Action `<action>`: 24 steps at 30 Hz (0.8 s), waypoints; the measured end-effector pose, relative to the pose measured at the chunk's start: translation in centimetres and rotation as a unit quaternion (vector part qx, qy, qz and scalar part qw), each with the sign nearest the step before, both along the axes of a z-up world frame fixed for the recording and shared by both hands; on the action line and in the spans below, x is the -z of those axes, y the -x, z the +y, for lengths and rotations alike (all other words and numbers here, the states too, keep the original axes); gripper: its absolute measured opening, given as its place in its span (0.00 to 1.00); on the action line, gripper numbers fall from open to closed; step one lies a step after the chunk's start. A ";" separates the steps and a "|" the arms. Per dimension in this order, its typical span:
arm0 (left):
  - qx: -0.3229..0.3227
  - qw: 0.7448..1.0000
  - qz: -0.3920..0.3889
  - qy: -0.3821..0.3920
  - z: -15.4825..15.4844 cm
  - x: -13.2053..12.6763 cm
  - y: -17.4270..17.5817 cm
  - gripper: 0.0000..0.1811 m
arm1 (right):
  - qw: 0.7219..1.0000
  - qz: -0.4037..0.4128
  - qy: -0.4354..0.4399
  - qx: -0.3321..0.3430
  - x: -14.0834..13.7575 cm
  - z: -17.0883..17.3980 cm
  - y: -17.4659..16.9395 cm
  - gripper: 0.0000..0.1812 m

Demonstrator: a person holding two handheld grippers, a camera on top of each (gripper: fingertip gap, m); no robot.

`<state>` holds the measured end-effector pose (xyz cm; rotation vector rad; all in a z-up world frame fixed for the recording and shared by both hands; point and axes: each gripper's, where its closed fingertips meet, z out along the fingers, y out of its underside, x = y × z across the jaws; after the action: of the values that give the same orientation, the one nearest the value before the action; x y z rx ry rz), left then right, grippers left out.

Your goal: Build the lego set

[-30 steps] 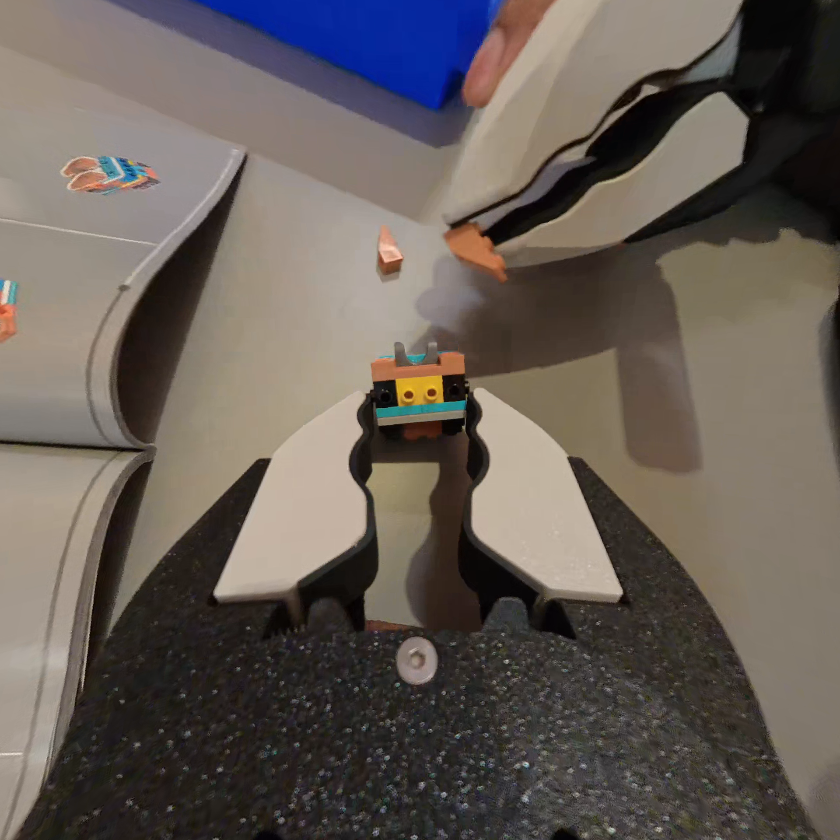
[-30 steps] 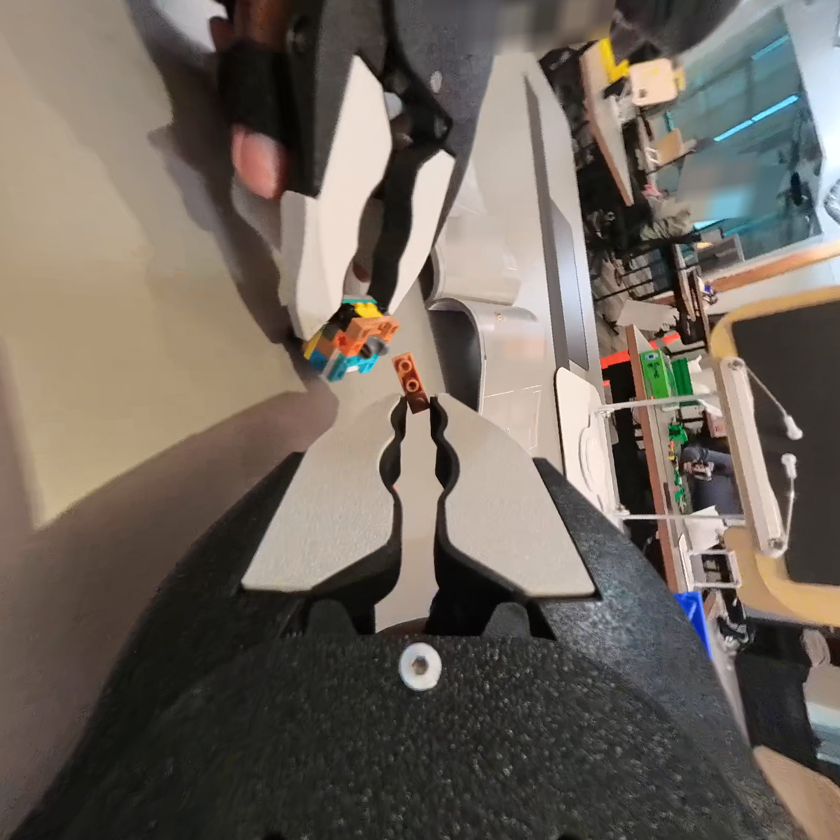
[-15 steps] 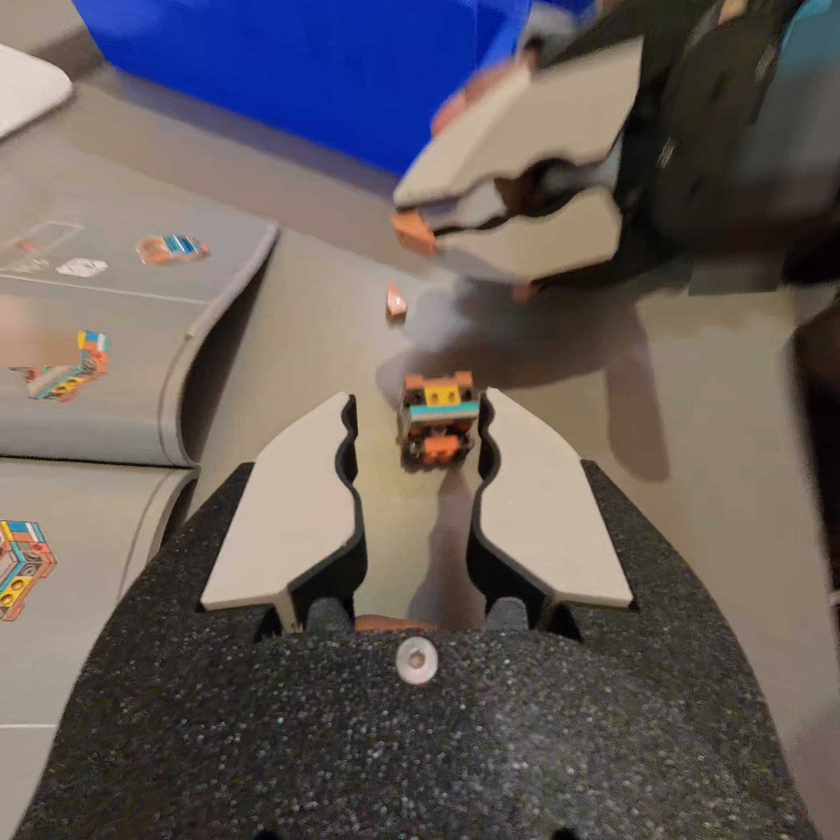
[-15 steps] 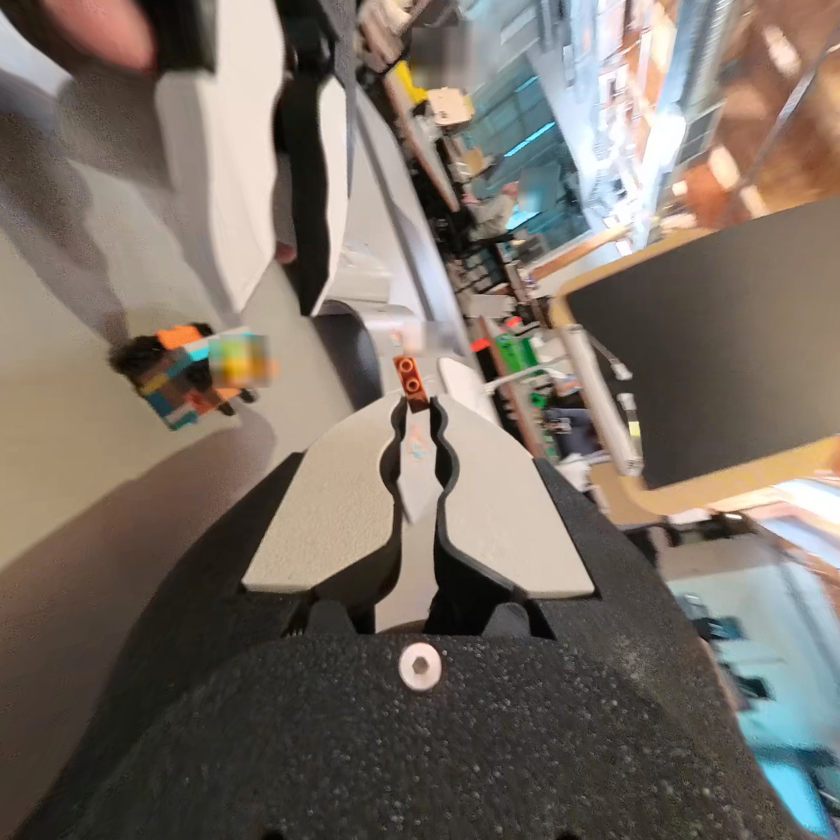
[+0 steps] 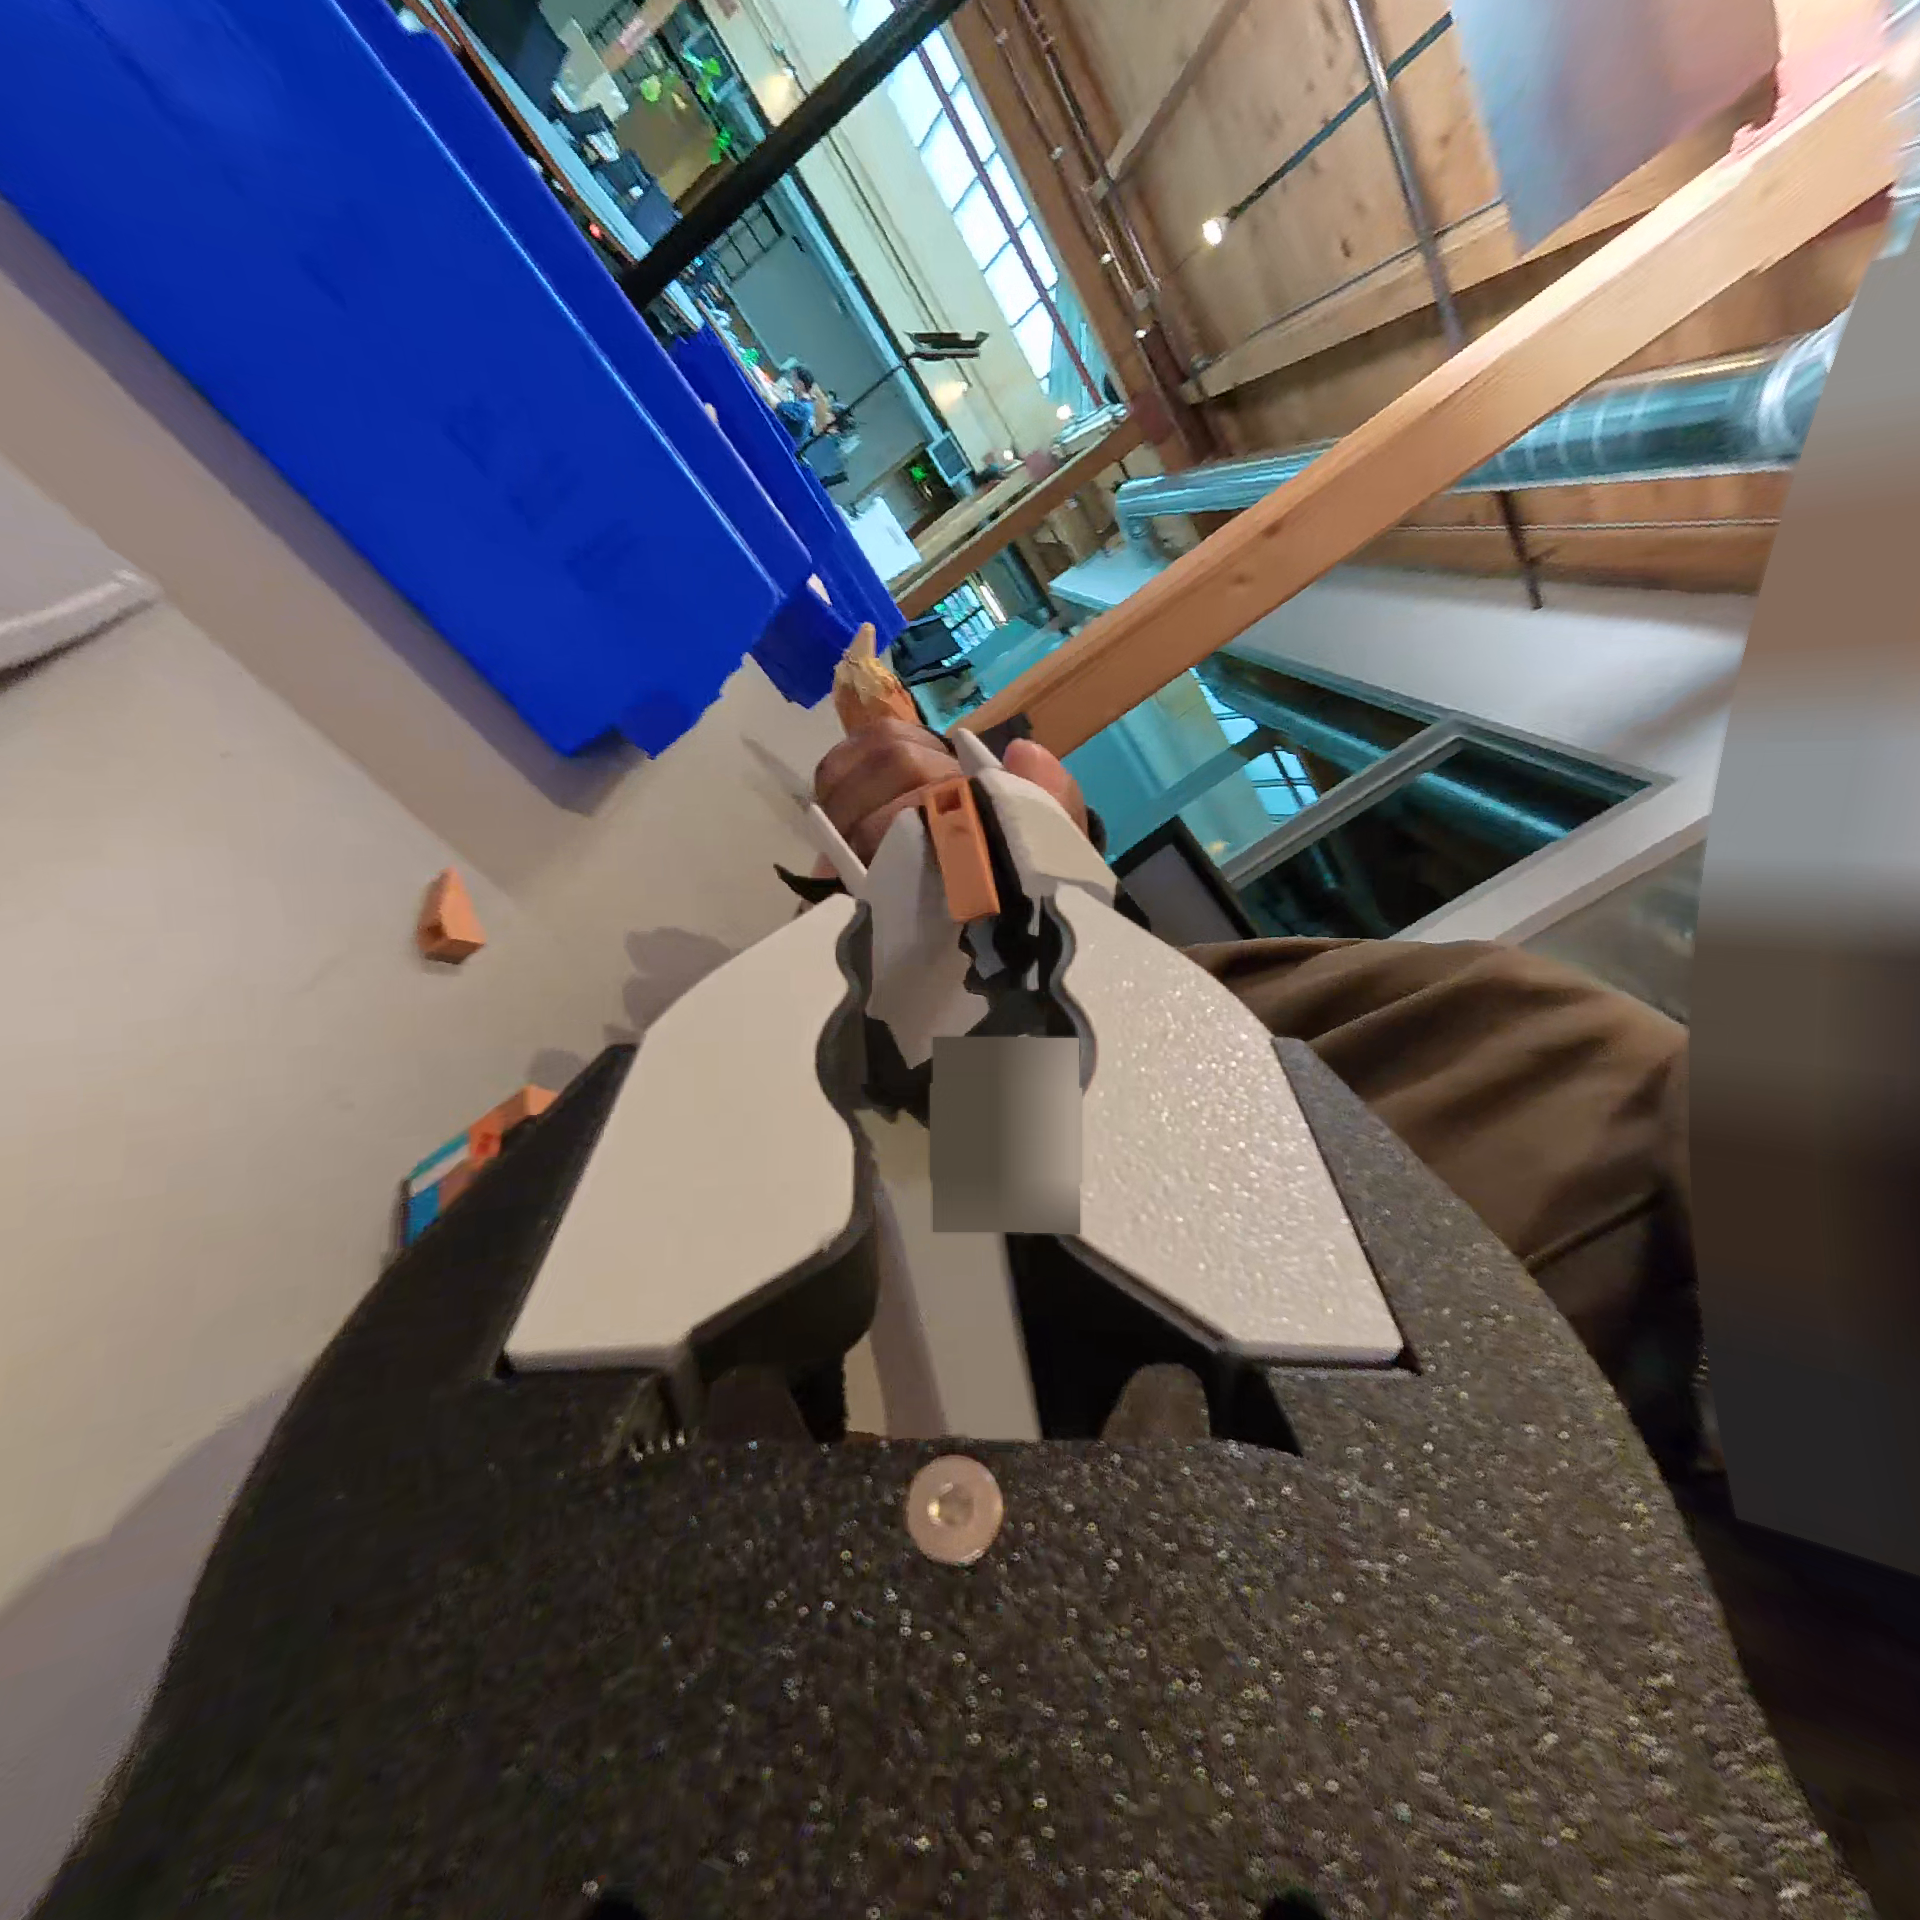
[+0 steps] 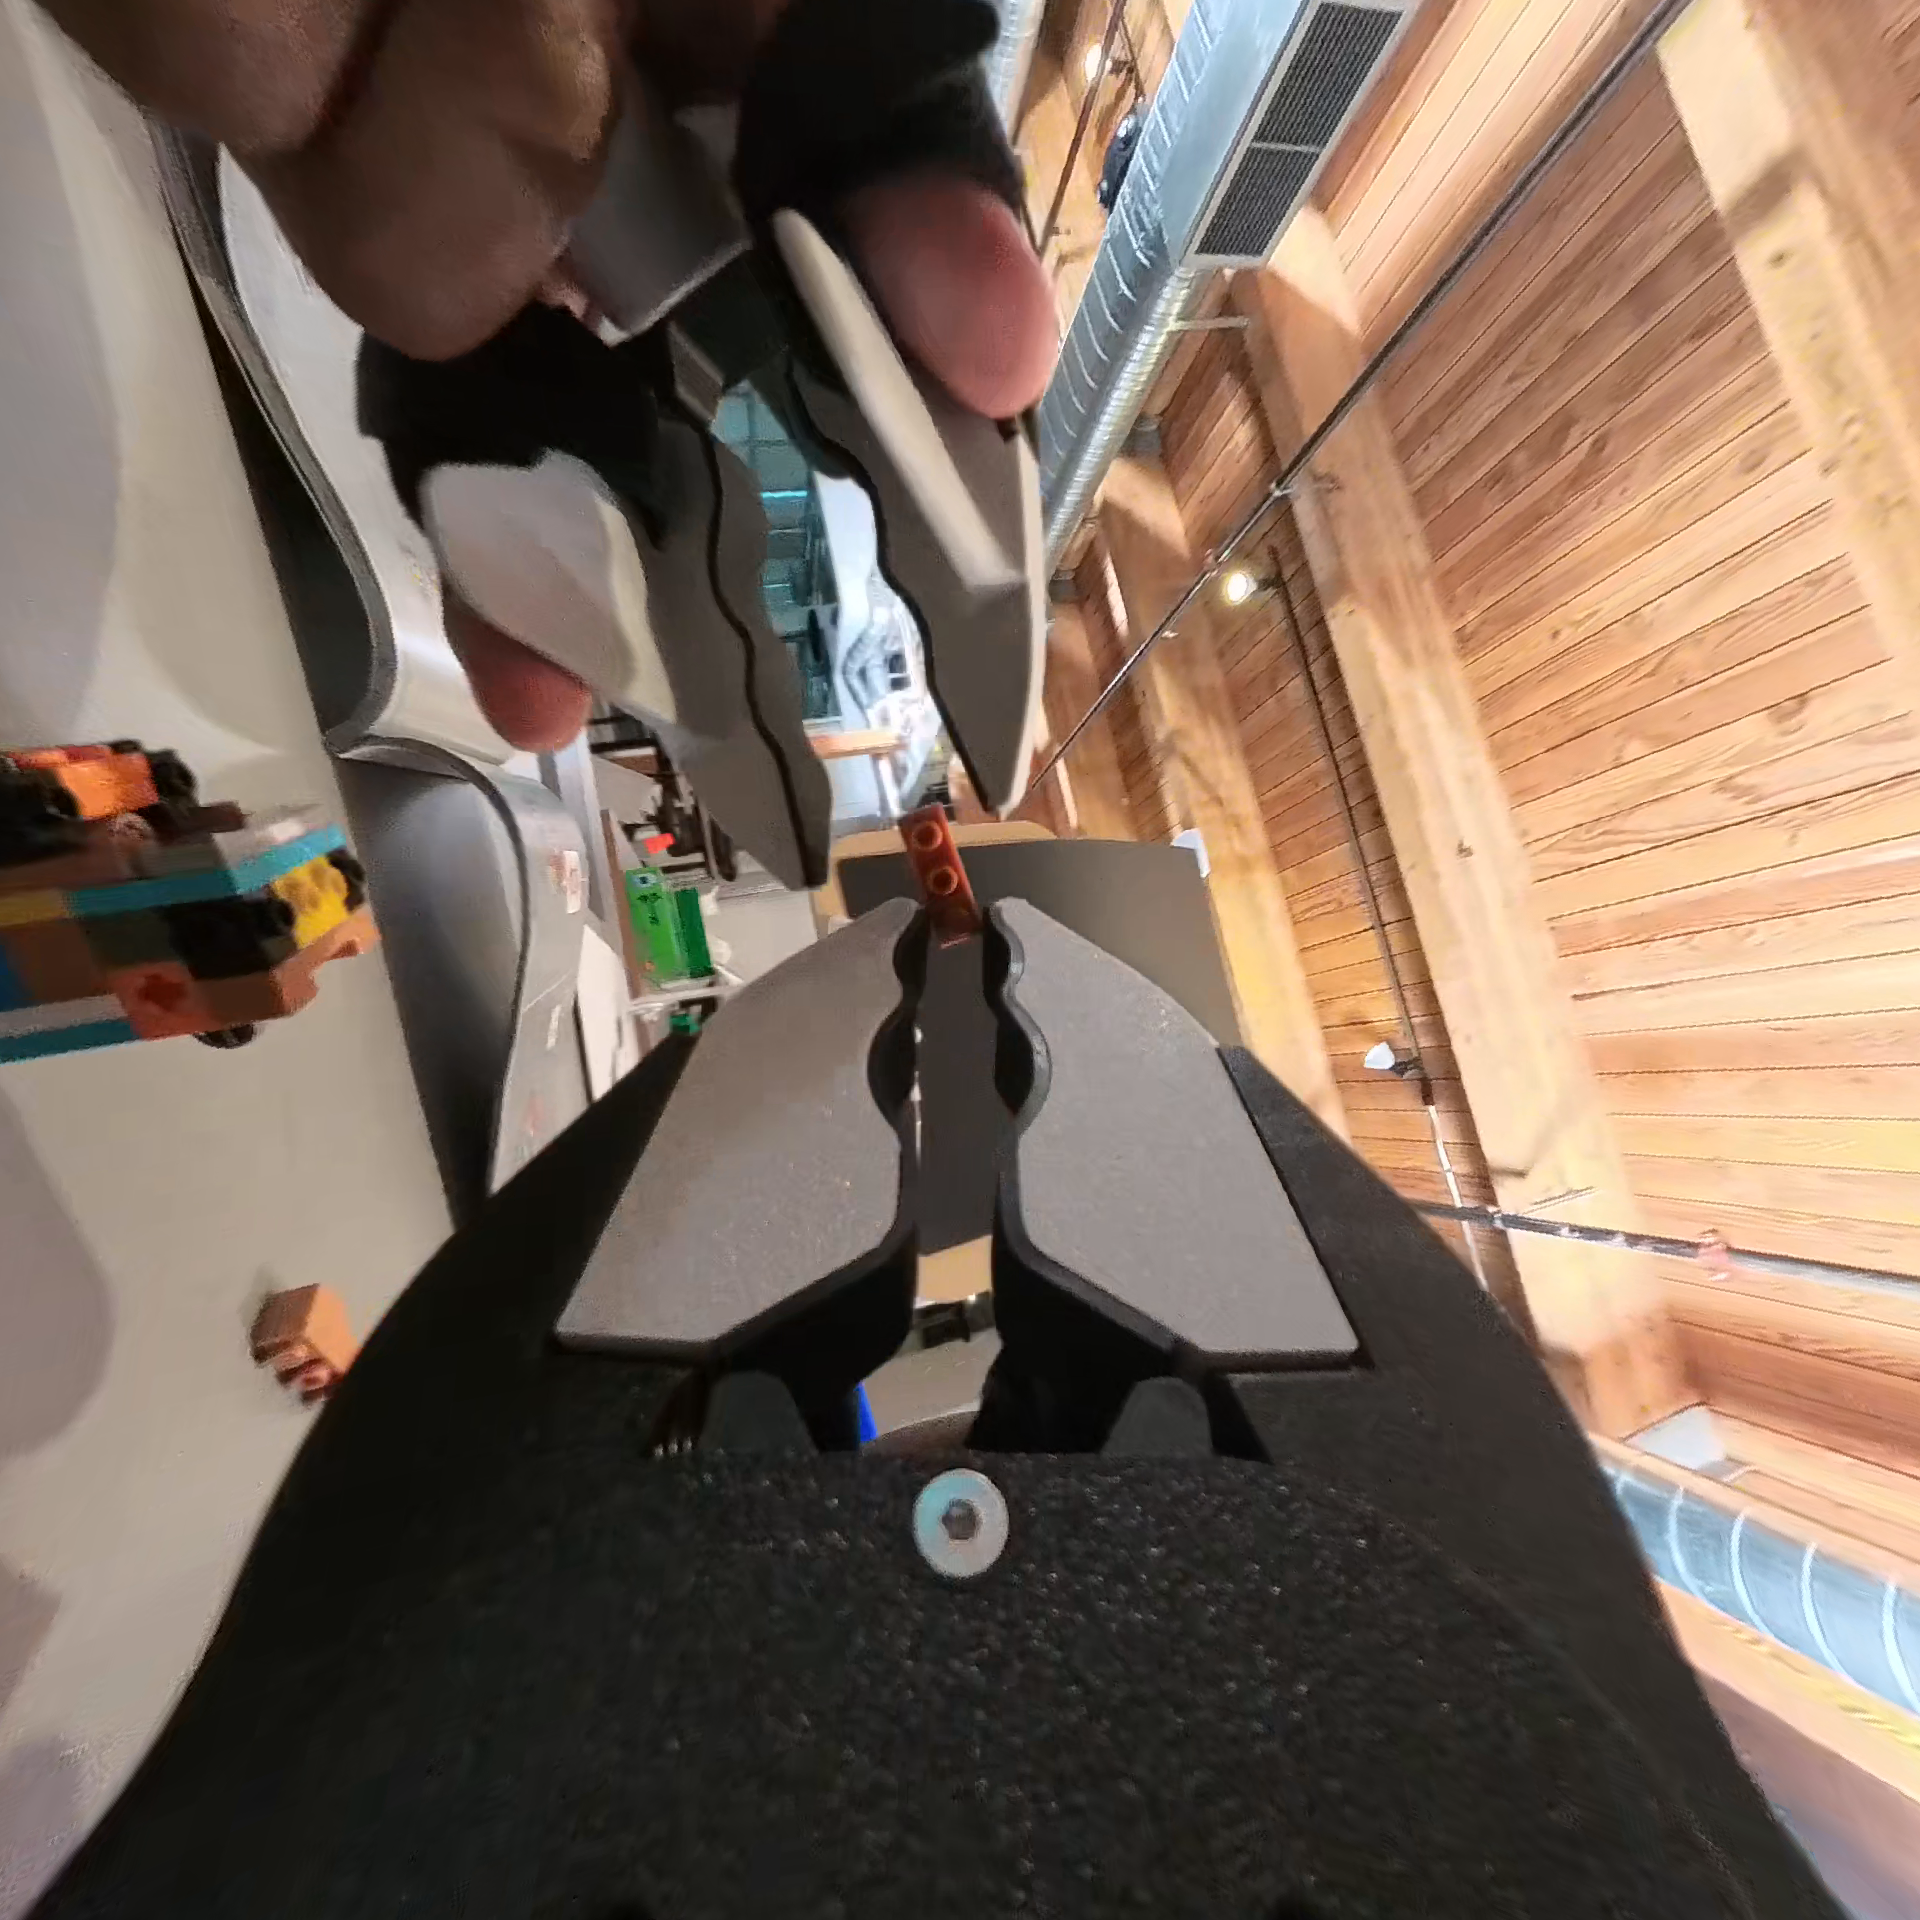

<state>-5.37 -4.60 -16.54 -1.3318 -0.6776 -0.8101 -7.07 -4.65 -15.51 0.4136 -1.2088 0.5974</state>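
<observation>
Wood-slat walls and ducting fill the bkgd; grey table (image 5: pixel 187 1039) below. My right gripper (image 6: pixel 951 914) pinches a small brown 2-stud plate (image 6: pixel 943 883) by one end. Left gripper (image 5: pixel 961 935) is spread, empty, tips closing round it. Plate's rigid, v. light, slick, so I'd grab its long edges. Half-built lego model (image 6: pixel 177 894) and loose orange slope piece (image 5: pixel 450 920) sit on the table.

Pale grey table (image 5: pixel 208 1039), blue bins (image 5: pixel 416 343) at far edge, small orange slope brick (image 5: pixel 450 918) lying loose, multicoloured lego build (image 6: pixel 156 894) nearby, curled open booklet (image 6: pixel 416 717), probably instructions.
</observation>
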 end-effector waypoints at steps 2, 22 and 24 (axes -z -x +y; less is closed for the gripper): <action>0.010 1.000 -0.008 -0.003 0.3 0.0 -0.4 0.15 | 1.000 0.012 -0.006 -0.003 -0.1 -0.2 -0.2 0.05; -0.019 0.842 0.454 0.292 -1.0 4.4 -0.1 0.04 | 0.766 -0.593 0.122 -0.217 3.1 -0.3 -1.5 0.12; 0.003 0.827 0.473 0.303 -0.7 5.1 -0.8 0.04 | 0.762 -0.606 0.093 -0.207 3.9 -0.3 -1.8 0.11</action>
<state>-4.59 -5.31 -21.67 -2.0666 -0.1011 0.1717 -5.26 -4.99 -19.43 0.0637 -2.2861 1.4893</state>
